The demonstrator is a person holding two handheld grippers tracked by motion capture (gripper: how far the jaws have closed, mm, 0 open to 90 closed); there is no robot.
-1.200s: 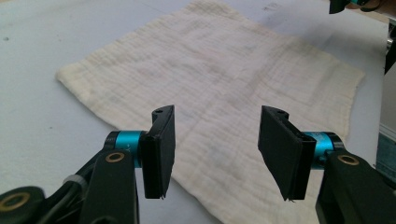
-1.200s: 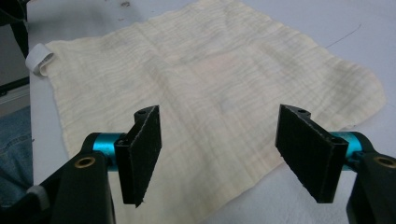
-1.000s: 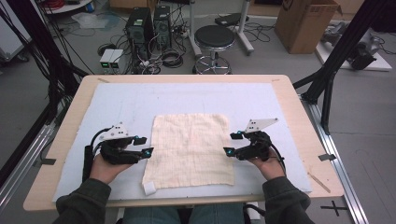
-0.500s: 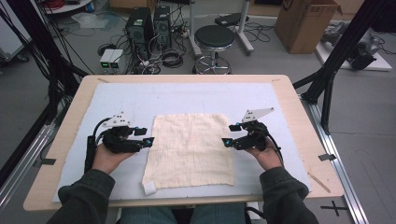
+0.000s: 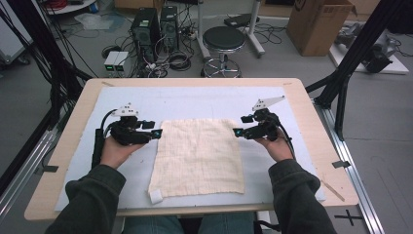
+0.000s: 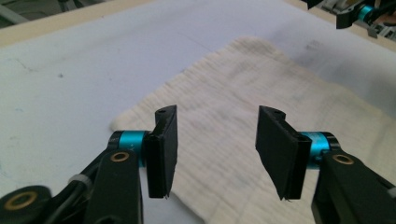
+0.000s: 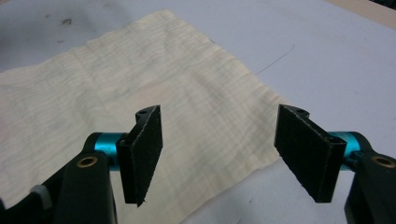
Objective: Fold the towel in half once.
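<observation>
While each tool (image 5: 157, 133) (image 5: 237, 132) gapes empty, the cloth (image 5: 198, 157) lies flat between them.

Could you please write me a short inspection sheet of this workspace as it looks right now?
Surface: wooden table under a pale blue mat, faintly smudged.
Job's things: cream cloth lying flat, a white tag at its near left corner.
Clutter: nothing seen on the mat.
Grippers: left gripper and right gripper open, at the cloth's far corners, nothing between the jaws; the left's jaws have just been closing.
Cables: one black cable trails from each gripper.
Surroundings: stool, cardboard box, computer towers, loose floor wiring.
</observation>
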